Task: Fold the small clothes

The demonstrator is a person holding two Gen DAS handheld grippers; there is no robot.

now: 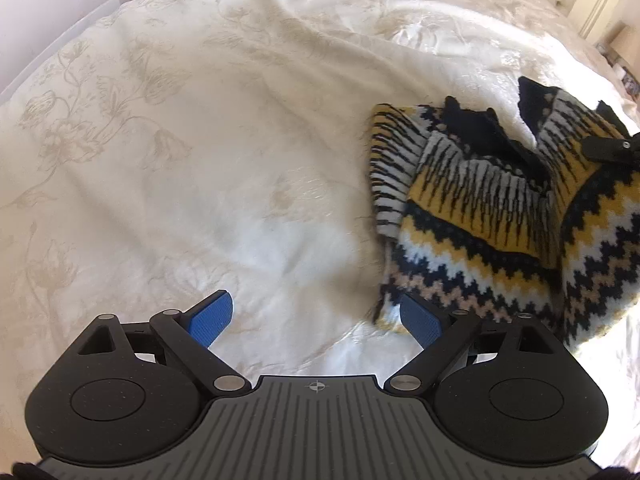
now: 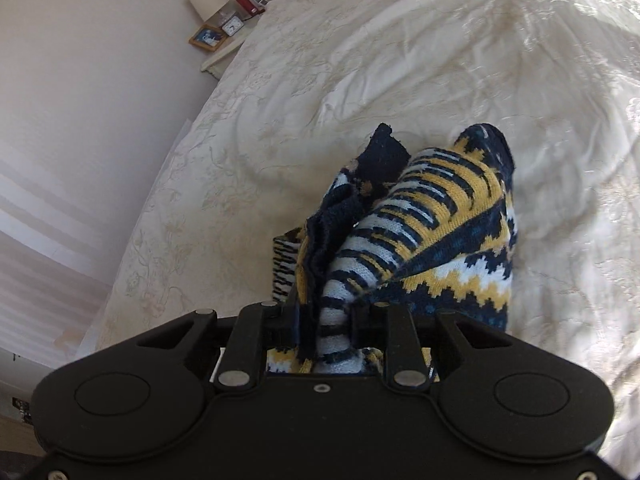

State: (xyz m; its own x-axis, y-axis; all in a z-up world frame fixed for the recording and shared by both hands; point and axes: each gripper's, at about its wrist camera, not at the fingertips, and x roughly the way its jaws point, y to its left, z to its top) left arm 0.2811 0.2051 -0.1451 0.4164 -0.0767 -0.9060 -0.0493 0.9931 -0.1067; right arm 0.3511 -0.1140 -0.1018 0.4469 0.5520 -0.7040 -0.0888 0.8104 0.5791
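Spread wide under both claws lay the cream floral bedspread (image 1: pixel 168 152), serving as the folding surface and bare ahead of the left claw (image 1: pixel 316 320), probably kept free as the place for laying the garment flat.

Bunched ahead and to the right of that left claw sat the small knitted sweater (image 1: pixel 500 208), navy, mustard and white in zigzag bands, partly doubled over itself with one striped sleeve (image 1: pixel 390 168) hanging off its left edge. Lifted at its far right side, where a black finger of the right claw (image 1: pixel 608 146) showed in the left wrist view.

Spread wide apart were the left claw's blue pads (image 1: pixel 212 314), holding nothing, the right-hand pad just beside the sweater's near hem, likely poised to take that hem for the next fold.

Closed tight on a gathered fold of knit was the right claw (image 2: pixel 320 320), fabric pinched between its fingers and rising ahead of it in a peak, seemingly held up so the rest could hang free and be straightened.

Well off to the upper left of the right claw, beyond the bed's edge, stood a nightstand with a small clock (image 2: pixel 233 26) and a framed picture (image 2: pixel 207 38).
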